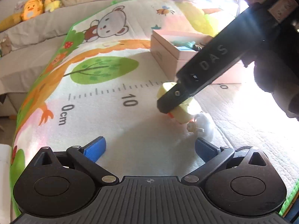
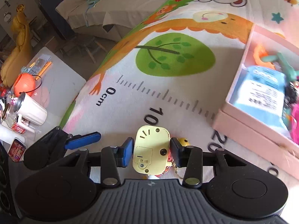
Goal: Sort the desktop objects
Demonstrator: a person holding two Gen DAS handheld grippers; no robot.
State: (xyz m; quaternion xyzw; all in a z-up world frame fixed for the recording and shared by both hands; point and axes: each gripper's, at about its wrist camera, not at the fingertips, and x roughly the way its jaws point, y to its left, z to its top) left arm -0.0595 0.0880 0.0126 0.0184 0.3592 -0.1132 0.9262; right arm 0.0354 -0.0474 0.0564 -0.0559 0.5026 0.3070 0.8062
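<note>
My right gripper is shut on a pale yellow toy with screws and a battery cover on its underside, held just above the printed play mat. In the left wrist view the same toy sits between the right gripper's black fingers, with a small charm and a whitish item hanging below it. My left gripper is open and empty, low over the mat, just in front of the toy. A pink open box holding a blue packet and other toys lies to the right.
The pink box also shows in the left wrist view, behind the right gripper. Off the mat's left edge stands a low white table with an orange pumpkin bucket, a white mug and clutter. Plush toys line the grey sofa.
</note>
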